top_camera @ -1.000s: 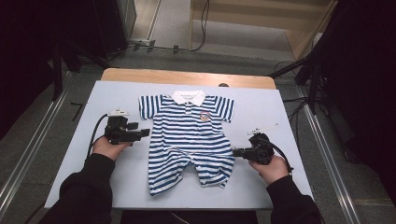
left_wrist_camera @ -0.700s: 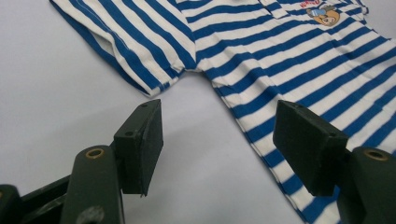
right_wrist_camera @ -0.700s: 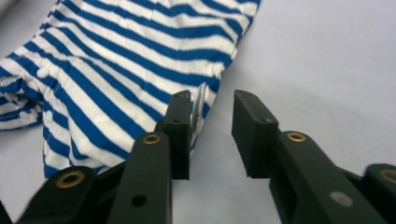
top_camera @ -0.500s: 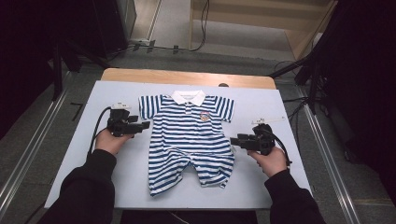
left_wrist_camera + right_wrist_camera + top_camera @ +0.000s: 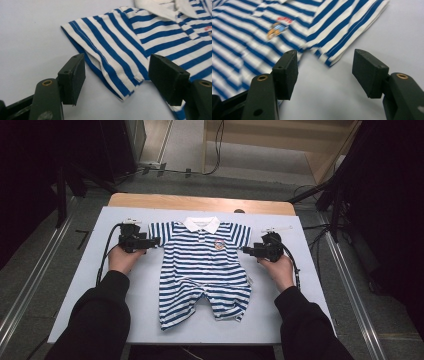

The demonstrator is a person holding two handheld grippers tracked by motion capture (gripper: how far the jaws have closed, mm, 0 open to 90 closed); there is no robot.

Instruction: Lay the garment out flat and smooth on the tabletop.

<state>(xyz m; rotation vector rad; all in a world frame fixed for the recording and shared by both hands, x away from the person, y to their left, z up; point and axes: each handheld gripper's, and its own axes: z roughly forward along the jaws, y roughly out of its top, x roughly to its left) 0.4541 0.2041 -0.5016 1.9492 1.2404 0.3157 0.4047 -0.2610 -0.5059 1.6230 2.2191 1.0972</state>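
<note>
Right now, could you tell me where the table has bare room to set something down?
The table is bare along its left edge, outside the left gripper, and in the near left corner beside the striped romper. A narrower bare strip runs between the romper's collar and the far edge. The middle is crowded: the romper fills it, with the right gripper at its other sleeve.

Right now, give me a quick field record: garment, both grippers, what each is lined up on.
garment: striped romper, flat on the white table, collar away from the person
left gripper: open, jaws either side of the left sleeve, pads not pressing on it
right gripper: open, jaws have just been opening, nothing between them; right sleeve just ahead
held: nothing
</note>
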